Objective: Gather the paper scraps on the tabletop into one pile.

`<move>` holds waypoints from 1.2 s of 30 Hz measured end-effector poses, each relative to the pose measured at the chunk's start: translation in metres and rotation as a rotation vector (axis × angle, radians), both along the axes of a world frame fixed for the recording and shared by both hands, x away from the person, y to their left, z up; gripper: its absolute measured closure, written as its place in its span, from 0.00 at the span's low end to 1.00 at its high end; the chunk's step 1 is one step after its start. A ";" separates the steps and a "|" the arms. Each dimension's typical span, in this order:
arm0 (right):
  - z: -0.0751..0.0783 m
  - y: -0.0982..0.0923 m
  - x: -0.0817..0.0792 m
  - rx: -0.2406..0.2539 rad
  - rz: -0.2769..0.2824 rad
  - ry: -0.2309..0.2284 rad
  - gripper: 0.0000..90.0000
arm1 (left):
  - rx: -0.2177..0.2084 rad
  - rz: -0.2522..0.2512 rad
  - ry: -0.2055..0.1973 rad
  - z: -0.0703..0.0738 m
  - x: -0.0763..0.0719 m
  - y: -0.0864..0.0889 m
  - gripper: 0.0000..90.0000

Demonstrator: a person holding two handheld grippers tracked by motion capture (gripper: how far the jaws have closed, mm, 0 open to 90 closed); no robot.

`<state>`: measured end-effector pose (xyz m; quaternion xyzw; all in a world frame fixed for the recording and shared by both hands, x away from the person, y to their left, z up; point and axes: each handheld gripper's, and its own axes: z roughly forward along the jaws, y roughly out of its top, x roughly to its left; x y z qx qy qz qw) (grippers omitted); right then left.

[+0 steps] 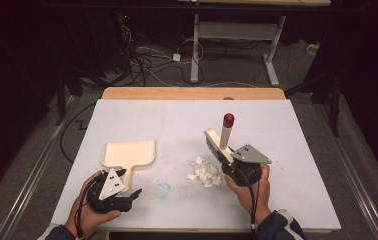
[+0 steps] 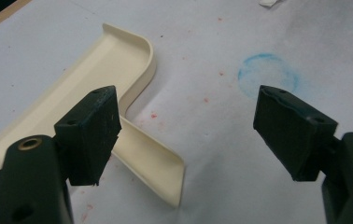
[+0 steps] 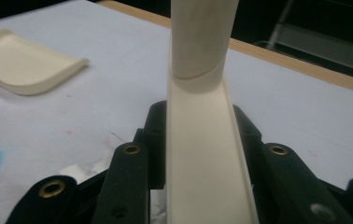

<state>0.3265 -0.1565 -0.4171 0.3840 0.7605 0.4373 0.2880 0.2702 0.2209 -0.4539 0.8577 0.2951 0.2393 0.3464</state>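
Sweeping step: right tongs (image 1: pixel 227 161) clamped on the cream hand brush (image 1: pixel 219 142), raised just above the pile of torn paper scraps (image 1: pixel 205 172) on the tabletop (image 1: pixel 297 150). Left tongs (image 1: pixel 127 192) spread apart and empty, poised beside the cream dustpan (image 1: pixel 128 153) handle. Next, probably: grip that handle, bring the pan's lip to the scraps, then sweep them in.

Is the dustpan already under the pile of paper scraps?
No, the dustpan lies apart from the paper scraps, with bare table between them.
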 end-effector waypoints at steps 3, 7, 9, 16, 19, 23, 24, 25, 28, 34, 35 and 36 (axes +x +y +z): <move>0.005 0.000 -0.006 0.030 0.065 0.003 0.74 | -0.001 0.000 -0.003 0.001 0.000 0.001 0.25; 0.010 0.006 -0.019 0.053 0.143 0.007 0.74 | -0.002 0.003 -0.003 0.001 0.000 0.002 0.25; 0.010 0.011 -0.024 0.068 0.176 0.017 0.74 | 0.001 0.002 -0.002 0.001 0.000 0.002 0.25; -0.005 0.029 -0.035 0.060 0.268 0.083 0.74 | 0.003 0.000 -0.001 0.001 0.000 0.002 0.25; -0.014 0.033 -0.033 0.053 0.279 0.116 0.74 | 0.003 -0.002 0.000 0.001 0.000 0.001 0.25; -0.021 0.034 -0.029 0.030 0.274 0.138 0.74 | 0.003 -0.004 0.003 0.000 0.000 0.001 0.25; -0.023 0.033 -0.028 0.023 0.268 0.141 0.74 | 0.004 -0.005 0.003 0.000 0.000 0.001 0.25; -0.024 0.032 -0.027 0.012 0.255 0.149 0.74 | 0.004 -0.006 0.003 0.000 0.000 0.001 0.25; -0.026 0.028 -0.023 0.002 0.225 0.157 0.74 | 0.003 -0.008 0.003 0.000 0.000 0.001 0.25; -0.019 0.020 -0.021 -0.023 0.187 0.135 0.74 | 0.006 -0.011 0.005 0.000 0.000 0.000 0.25; -0.018 0.019 -0.022 -0.016 0.182 0.138 0.74 | 0.006 -0.010 0.005 0.000 0.000 0.000 0.25; -0.017 0.017 -0.021 -0.011 0.187 0.130 0.74 | 0.006 -0.011 0.004 0.000 0.000 0.000 0.25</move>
